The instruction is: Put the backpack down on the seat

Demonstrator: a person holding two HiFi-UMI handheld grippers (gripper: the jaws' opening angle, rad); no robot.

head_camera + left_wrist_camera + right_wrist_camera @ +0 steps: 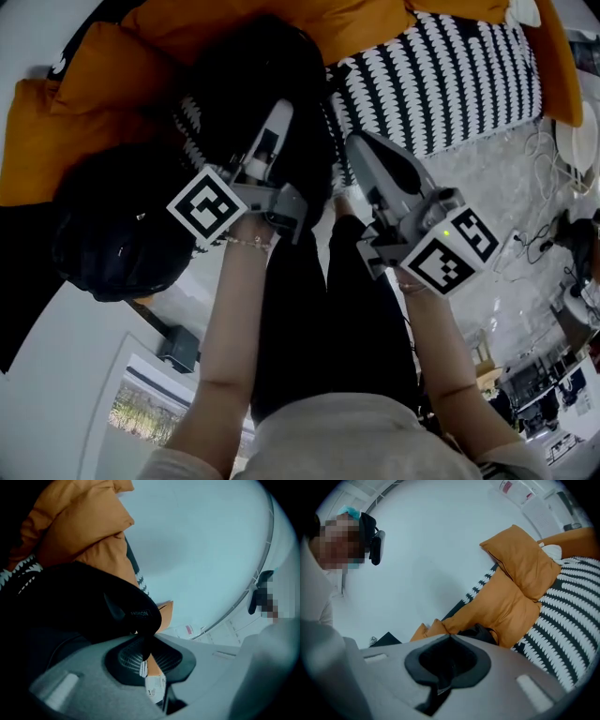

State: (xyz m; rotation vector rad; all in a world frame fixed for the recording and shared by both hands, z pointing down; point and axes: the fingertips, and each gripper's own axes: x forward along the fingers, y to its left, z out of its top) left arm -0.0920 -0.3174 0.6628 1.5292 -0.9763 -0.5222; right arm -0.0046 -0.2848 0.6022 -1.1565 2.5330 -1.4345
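Observation:
The black backpack (253, 80) lies against the sofa seat (450, 75), which has a black-and-white patterned cover. My left gripper (279, 114) points into the backpack's top. In the left gripper view its jaws (143, 641) are shut on a black strap of the backpack (79, 602), beside a small label. My right gripper (361, 148) hovers just right of the bag, shut, with nothing between its fingers. In the right gripper view (450, 637) only a small black part of the backpack (480, 632) shows past the jaws.
Orange cushions (112, 66) (79, 522) (520, 569) lean on the sofa's back and left end. A second rounded black mass (112, 225) sits lower left; I cannot tell whether it belongs to the bag. Cables and clutter (553, 234) cover the floor at the right.

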